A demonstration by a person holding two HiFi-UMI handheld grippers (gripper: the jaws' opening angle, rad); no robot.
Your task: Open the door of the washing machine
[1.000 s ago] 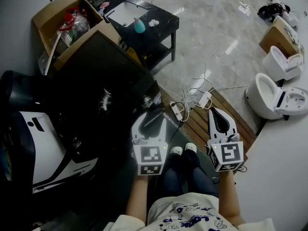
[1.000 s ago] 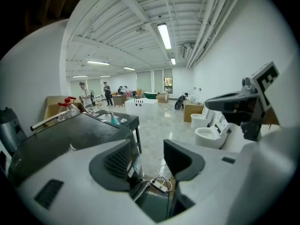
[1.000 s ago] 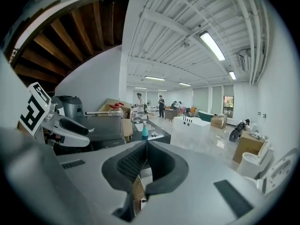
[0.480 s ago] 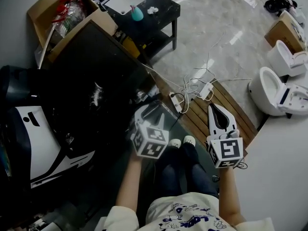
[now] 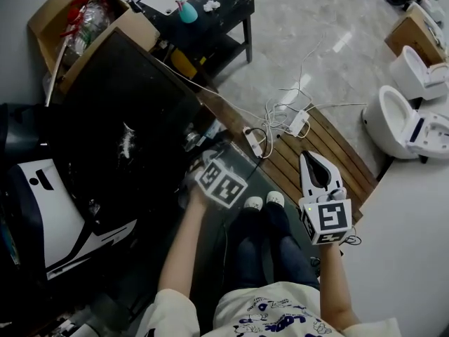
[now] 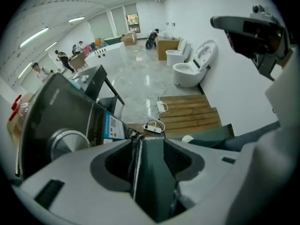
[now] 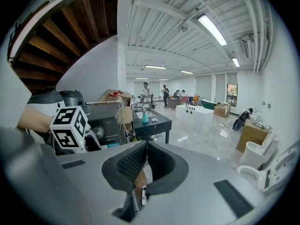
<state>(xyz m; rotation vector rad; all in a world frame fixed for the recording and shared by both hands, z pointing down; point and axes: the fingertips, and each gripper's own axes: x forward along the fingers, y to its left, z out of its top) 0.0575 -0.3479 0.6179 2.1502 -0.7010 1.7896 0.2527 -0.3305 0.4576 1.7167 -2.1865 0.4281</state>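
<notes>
Left gripper (image 5: 210, 168) sat at the front edge of the washing machine (image 5: 119, 118), whose dark body lay to its left. The right gripper (image 5: 317, 161) hung well apart, near the wooden slats (image 5: 316, 142).

In the left gripper view, its jaws pinched the door (image 6: 151, 177) edge-on, with the edge running straight ahead. The swing likely goes rightward, away from the machine.

In the right gripper view, those jaws were pressed together, empty.

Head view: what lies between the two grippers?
The person's white-toed shoes, between the left gripper, shut on the door, and the right gripper; head view shows it.
</notes>
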